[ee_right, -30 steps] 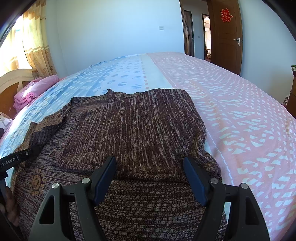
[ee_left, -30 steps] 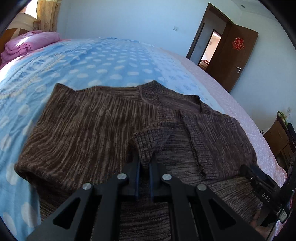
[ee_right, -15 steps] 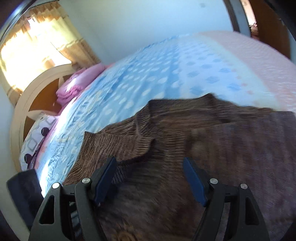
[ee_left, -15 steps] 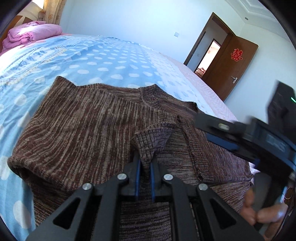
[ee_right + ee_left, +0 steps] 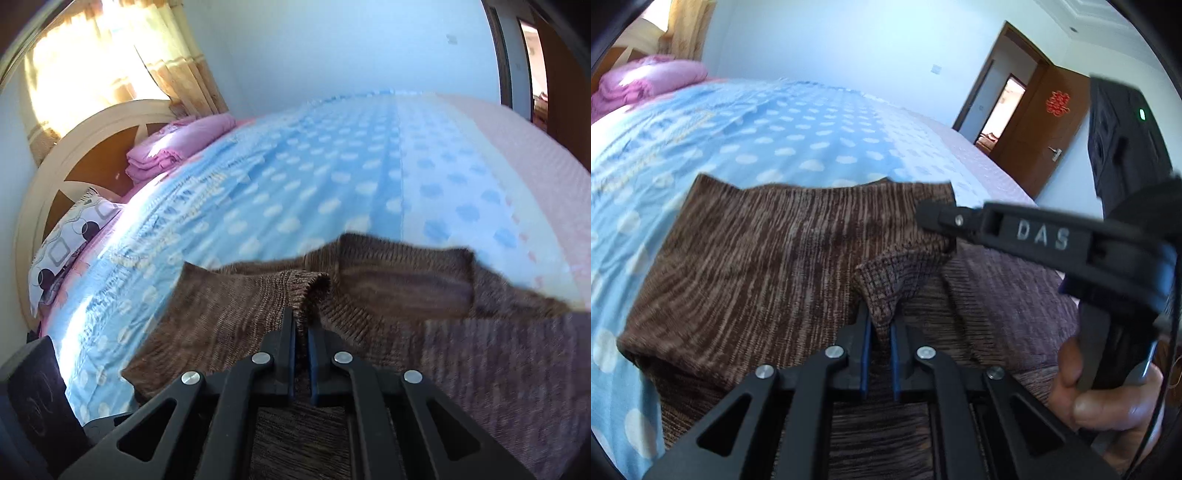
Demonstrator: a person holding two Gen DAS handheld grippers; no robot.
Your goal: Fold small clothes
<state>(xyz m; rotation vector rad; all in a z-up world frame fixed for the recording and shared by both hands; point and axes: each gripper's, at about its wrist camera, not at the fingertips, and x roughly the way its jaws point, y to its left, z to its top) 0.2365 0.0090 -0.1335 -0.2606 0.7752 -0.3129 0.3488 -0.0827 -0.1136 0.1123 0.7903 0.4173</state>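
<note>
Your left gripper (image 5: 878,326) is pinching a raised fold of the brown marled knit sweater (image 5: 757,258) lying on the blue dotted bedspread (image 5: 775,140). Your right gripper (image 5: 302,325) just closed, jaws clamped on the ribbed edge — its side reads "DAS".

The sweater (image 5: 768,258) lies spread on the bed (image 5: 798,133), near the bed's nearest edge, with open bedspread beyond it up to the far wall. At the head end of the bed, folded bedding (image 5: 177,144) sits against the headboard (image 5: 74,155), and a pillow (image 5: 70,236) lies just in front of it by the bed's corner. The left tool (image 5: 879,325) is over the sweater's near part, pinching a raised fold. The right tool (image 5: 302,325) reaches in from the right, above the sweater's far right corner. The door (image 5: 1049,136) stands past the bed's far right side.
</note>
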